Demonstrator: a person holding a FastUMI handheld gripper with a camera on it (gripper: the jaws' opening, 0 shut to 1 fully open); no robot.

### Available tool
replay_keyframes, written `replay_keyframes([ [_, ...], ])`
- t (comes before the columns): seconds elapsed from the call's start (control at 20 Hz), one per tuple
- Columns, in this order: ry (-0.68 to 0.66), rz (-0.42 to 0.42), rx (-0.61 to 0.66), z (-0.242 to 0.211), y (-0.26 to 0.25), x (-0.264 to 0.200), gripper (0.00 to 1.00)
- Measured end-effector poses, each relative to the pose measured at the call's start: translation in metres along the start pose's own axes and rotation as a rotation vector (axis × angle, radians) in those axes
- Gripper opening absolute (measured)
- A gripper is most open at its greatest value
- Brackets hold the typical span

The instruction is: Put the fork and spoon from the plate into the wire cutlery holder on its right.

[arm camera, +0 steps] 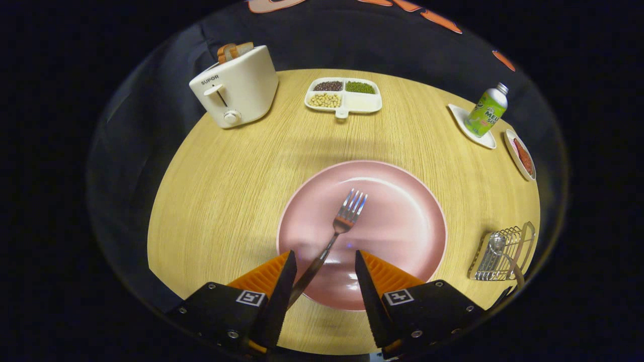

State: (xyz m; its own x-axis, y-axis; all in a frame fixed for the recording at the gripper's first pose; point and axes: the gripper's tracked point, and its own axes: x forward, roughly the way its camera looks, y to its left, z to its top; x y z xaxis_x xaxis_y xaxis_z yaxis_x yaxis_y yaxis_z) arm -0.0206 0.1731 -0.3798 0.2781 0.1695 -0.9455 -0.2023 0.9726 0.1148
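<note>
A pink plate (402, 221) lies on the round wooden table just ahead of my fingers. A metal fork (338, 229) rests on it, tines pointing away, its handle running back between my fingertips close to the left one. My gripper (324, 261) stands open above the plate's near rim, with neither finger touching the fork. To the right of the plate sits the wire cutlery holder (503, 251), and a spoon (495, 246) lies inside it.
A white toaster (235, 93) with bread stands at the far left. A divided tray of beans (343, 94) sits at the far middle. At the far right are a green bottle (486, 111) on a small dish and a second small dish (521, 153).
</note>
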Motion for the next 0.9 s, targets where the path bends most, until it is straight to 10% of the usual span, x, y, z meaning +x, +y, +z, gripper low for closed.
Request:
replay_keyframes([
  [0.45, 0.141, -0.024, -0.021, -0.022, -0.018, 0.015, 0.11],
  [0.9, 0.011, 0.057, 0.096, -0.004, -0.044, -0.018, 0.05],
])
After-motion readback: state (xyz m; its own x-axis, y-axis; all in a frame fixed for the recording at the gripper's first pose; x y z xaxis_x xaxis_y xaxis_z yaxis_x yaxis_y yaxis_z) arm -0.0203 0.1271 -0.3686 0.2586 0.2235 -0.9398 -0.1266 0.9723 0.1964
